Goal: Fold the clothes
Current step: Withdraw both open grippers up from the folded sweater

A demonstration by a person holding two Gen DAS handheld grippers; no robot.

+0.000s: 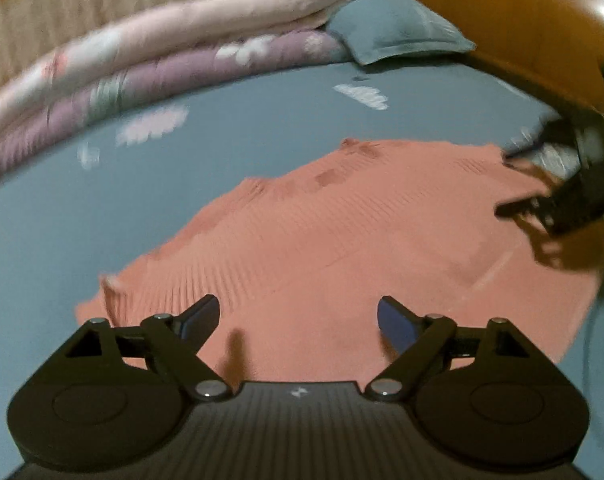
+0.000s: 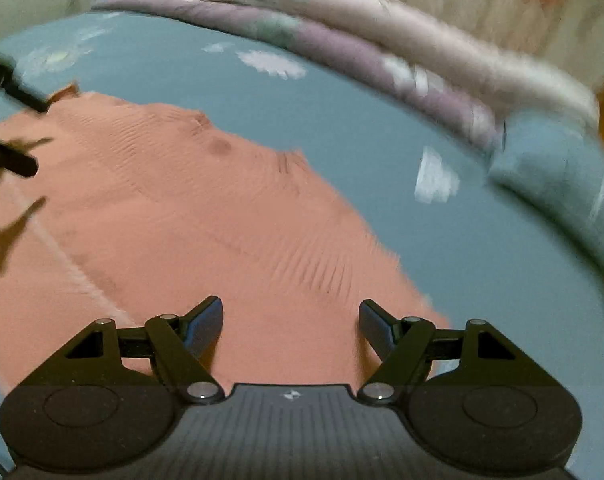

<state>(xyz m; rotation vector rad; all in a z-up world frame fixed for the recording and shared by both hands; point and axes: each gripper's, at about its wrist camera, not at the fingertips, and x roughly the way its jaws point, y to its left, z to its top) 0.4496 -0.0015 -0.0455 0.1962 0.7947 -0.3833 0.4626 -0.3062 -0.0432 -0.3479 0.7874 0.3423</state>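
Salmon ribbed knit, my sweater (image 1: 341, 240) lay flat mid-bed, clear of the bedsheet's (image 1: 262, 120) edges, and with my left gripper (image 1: 298, 320) and right gripper (image 2: 291, 322) both wide and empty above it, I risked pinching 2 layers unevenly.

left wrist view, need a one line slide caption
Open left claw over a salmon knit garment laid flat on a blue bedsheet.

a bed (image 1: 262, 92) in a blue-grey sheet with pale flower prints fills the view. folded pink and mauve quilts (image 1: 174, 52) and a blue pillow (image 1: 393, 28) lie at its far edge, against an orange wooden headboard (image 1: 521, 20).
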